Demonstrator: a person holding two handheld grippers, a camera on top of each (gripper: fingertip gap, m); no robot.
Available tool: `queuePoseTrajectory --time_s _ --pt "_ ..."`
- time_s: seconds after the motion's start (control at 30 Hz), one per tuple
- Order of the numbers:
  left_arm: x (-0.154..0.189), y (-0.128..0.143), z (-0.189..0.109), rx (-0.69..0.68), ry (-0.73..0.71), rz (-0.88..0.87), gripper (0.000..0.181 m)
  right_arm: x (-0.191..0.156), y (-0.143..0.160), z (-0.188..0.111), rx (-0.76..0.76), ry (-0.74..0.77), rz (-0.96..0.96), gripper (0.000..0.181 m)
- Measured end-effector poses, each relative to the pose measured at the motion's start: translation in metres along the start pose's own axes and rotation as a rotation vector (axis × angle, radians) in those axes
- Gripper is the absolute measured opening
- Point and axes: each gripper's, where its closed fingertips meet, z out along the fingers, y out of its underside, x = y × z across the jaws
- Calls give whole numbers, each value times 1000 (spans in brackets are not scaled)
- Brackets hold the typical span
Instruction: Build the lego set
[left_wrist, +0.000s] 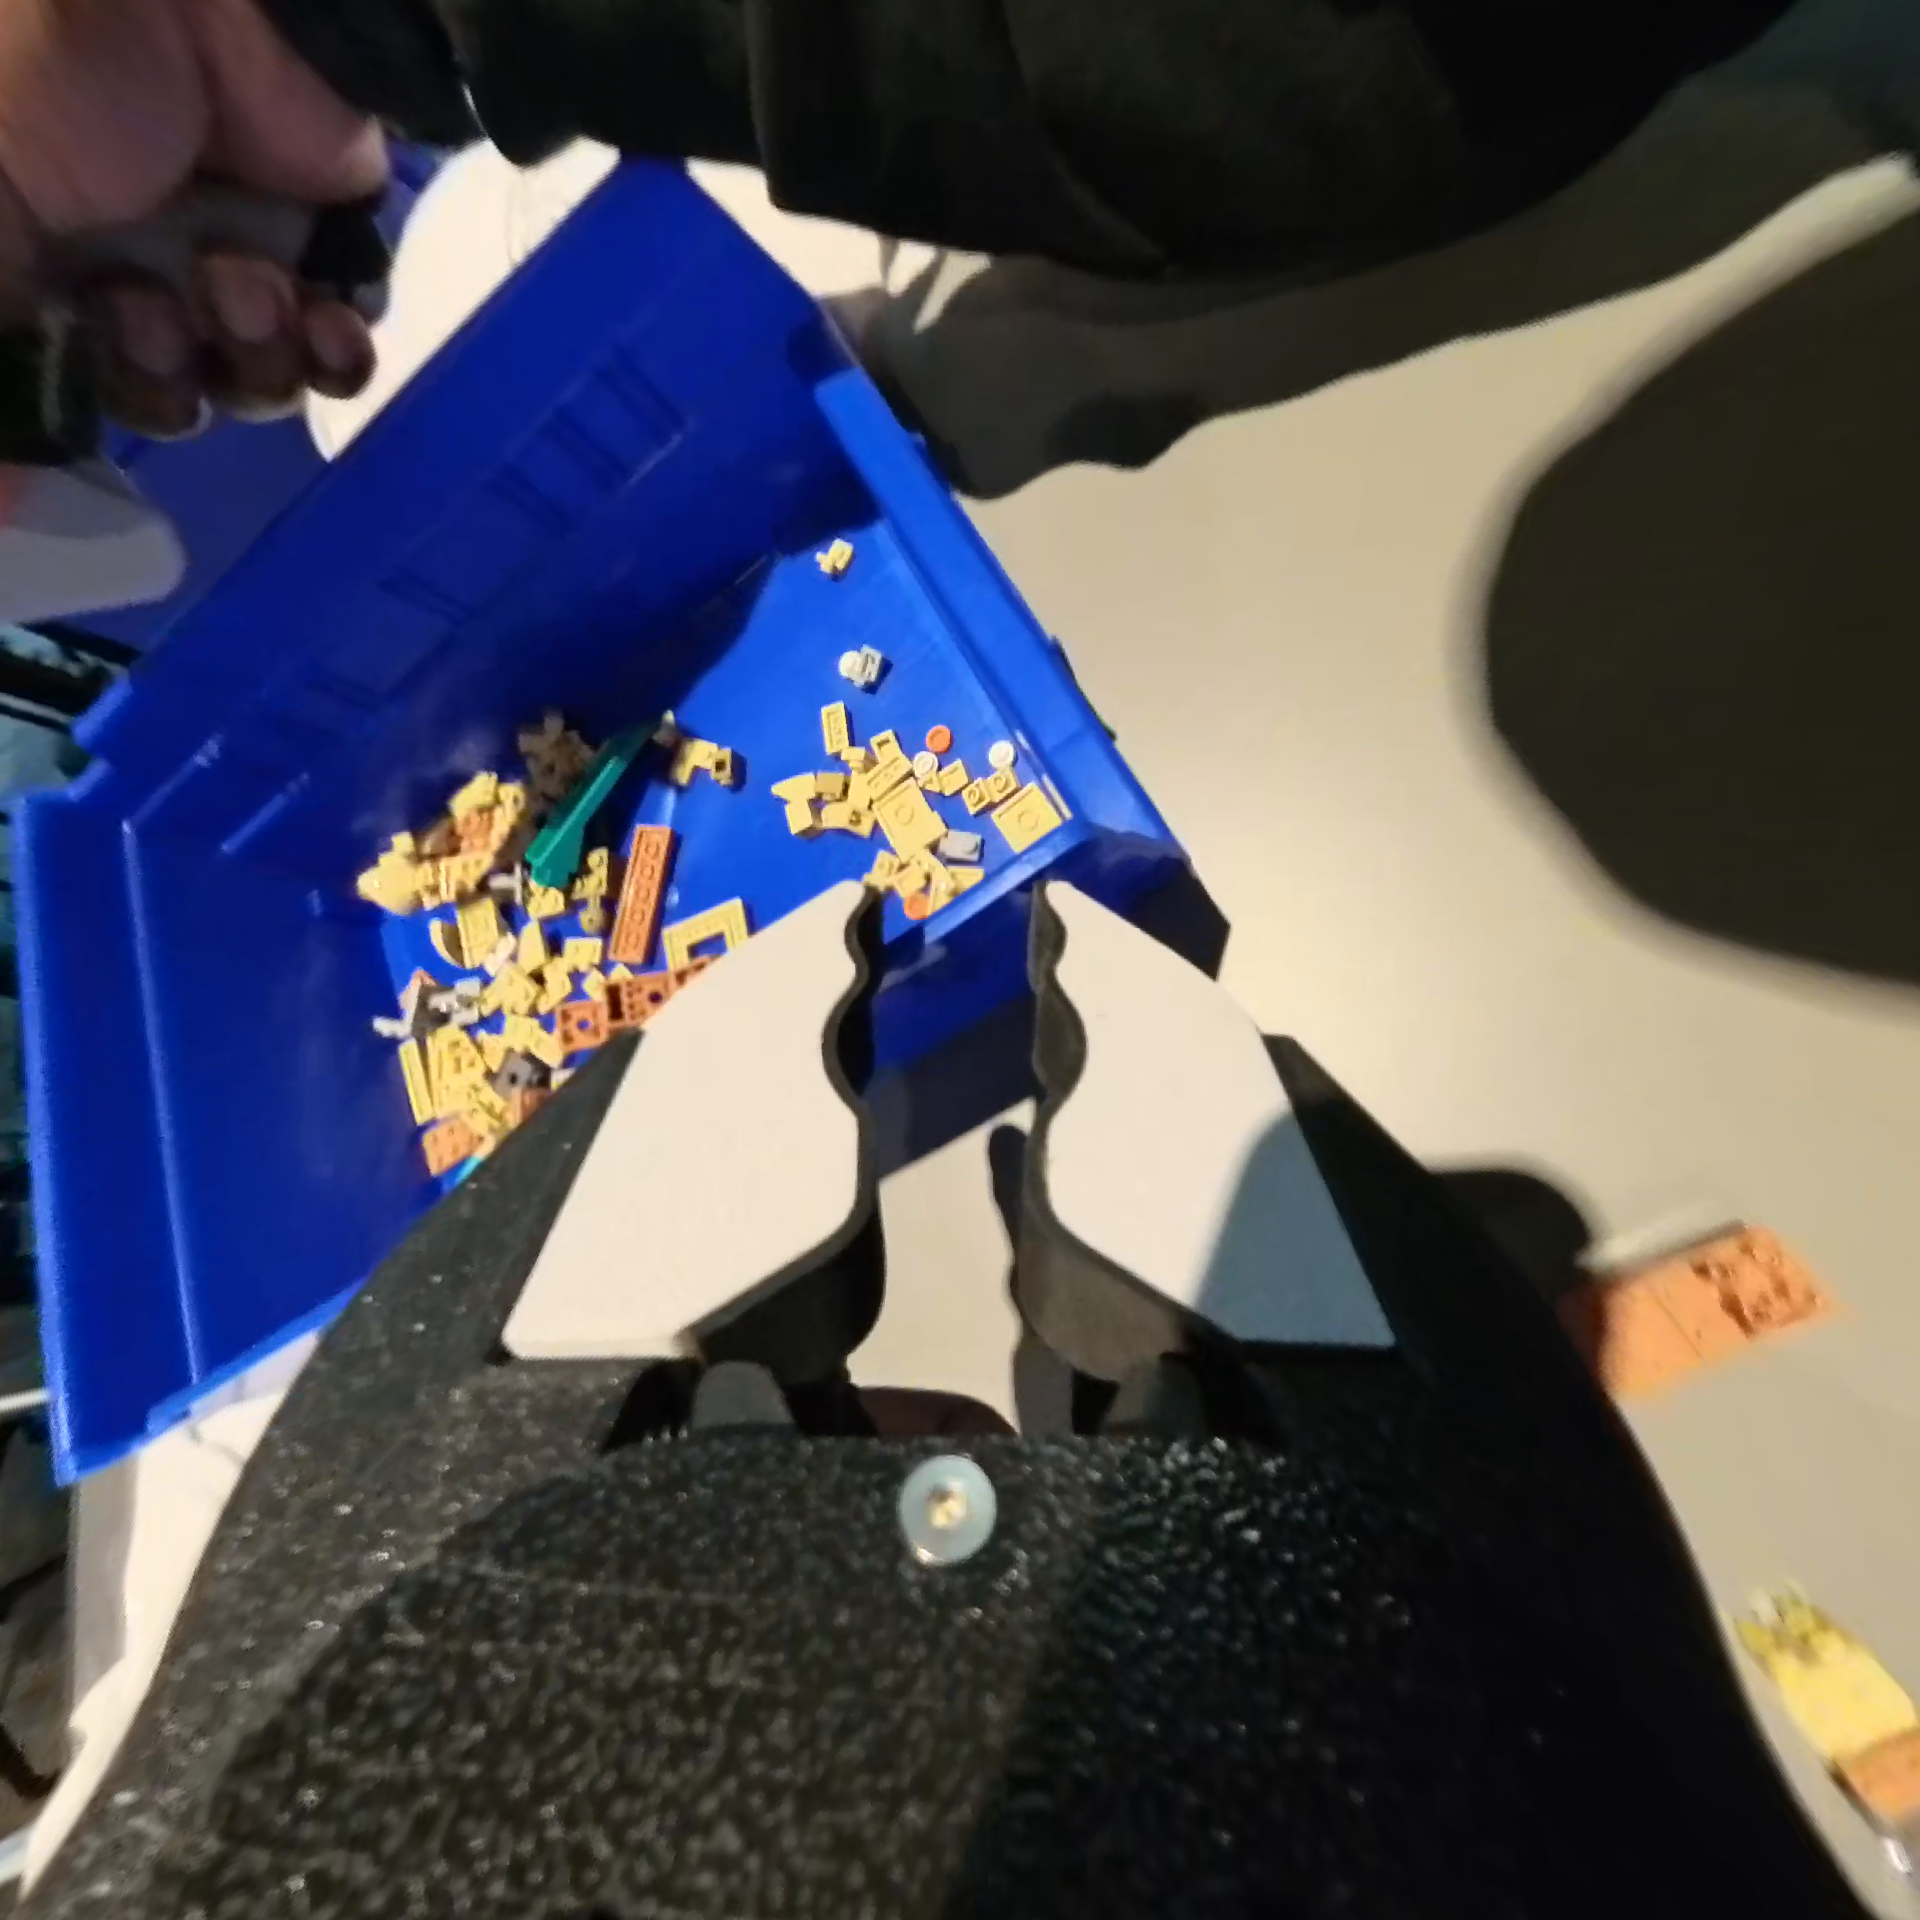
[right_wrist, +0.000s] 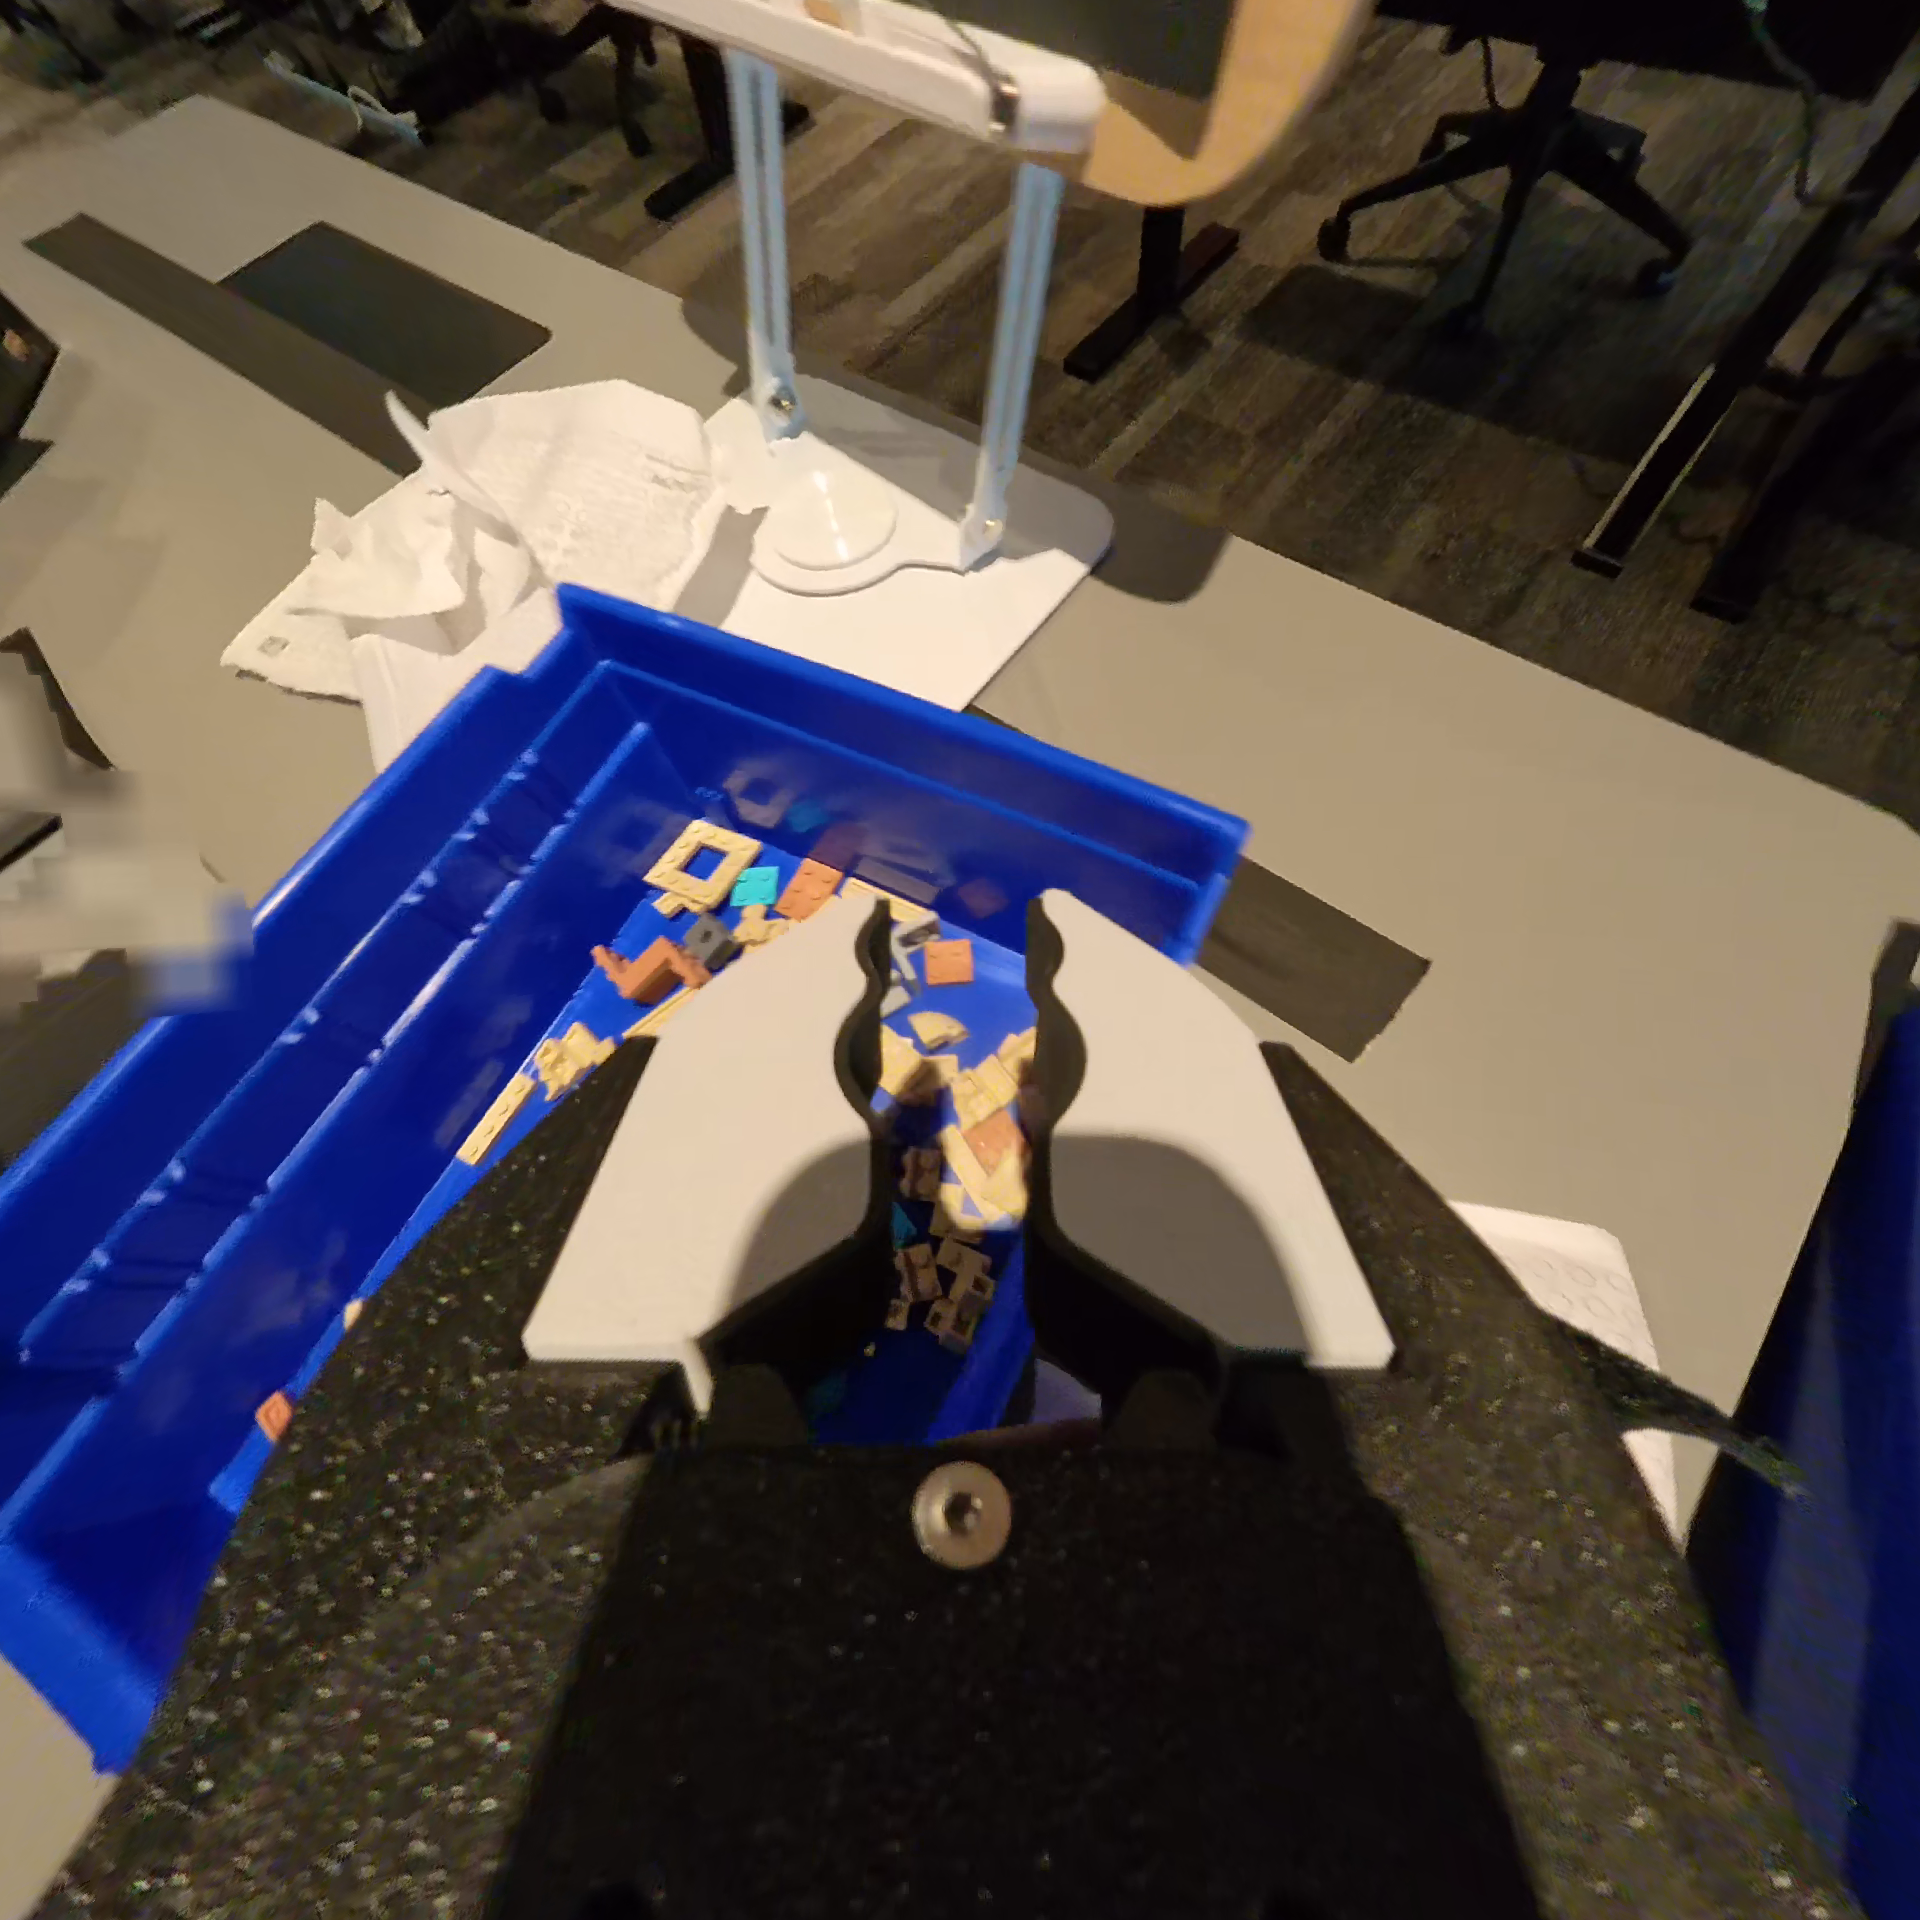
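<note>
**Both grippers over blue bin of lego pcs, jaws spread**

Left wrist view, L to R: a person's hand (left_wrist: 177, 239) grips a handle at top left, dark sleeve across the top. Below it the blue bin (left_wrist: 343, 644) sits on the grey bench (left_wrist: 1299, 665), tilted in frame. Inside: loose lego pieces (left_wrist: 540, 935), mostly tan w/ some orange; a teal piece (left_wrist: 582, 821) lies among them, an orange plate (left_wrist: 644, 894) just beside it, a tan frame piece (left_wrist: 712, 930) next over. A second cluster sits toward the bin's right wall. Left gripper (left_wrist: 951, 904) is at the bin's near edge, jaws spread, nothing between them. Far right on the bench, outside the bin: an orange brick assembly (left_wrist: 1704, 1299), blurred, and a yellow-tan piece (left_wrist: 1829, 1704) near the bottom corner.

Right wrist view, L to R: crumpled white paper (right_wrist: 488, 520) behind the bin, then a white stand (right_wrist: 883, 499) w/ two uprights. Right gripper (right_wrist: 956, 914) is above the bin interior, jaws spread, empty; tan and orange pcs show thru the gap. A tan frame piece, teal tile (right_wrist: 756, 886) and orange plates lie by the far wall. Another blue object (right_wrist: 1829, 1455) at far right edge.
</note>
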Motion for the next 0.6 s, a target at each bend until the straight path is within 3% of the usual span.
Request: queuePoseTrajectory --time_s 0.23,0.47,0.6 --pt "-3 13 -18 -30 -19 19 29 -30 -18 -7 59 56 -143 23" --pt "-22 -1 -59 300 -183 -177 29 -56 -50 -27 295 123 -182 20" --pt "-36 4 -78 400 -219 -292 29 -67 -59 -30 424 184 -148 19"
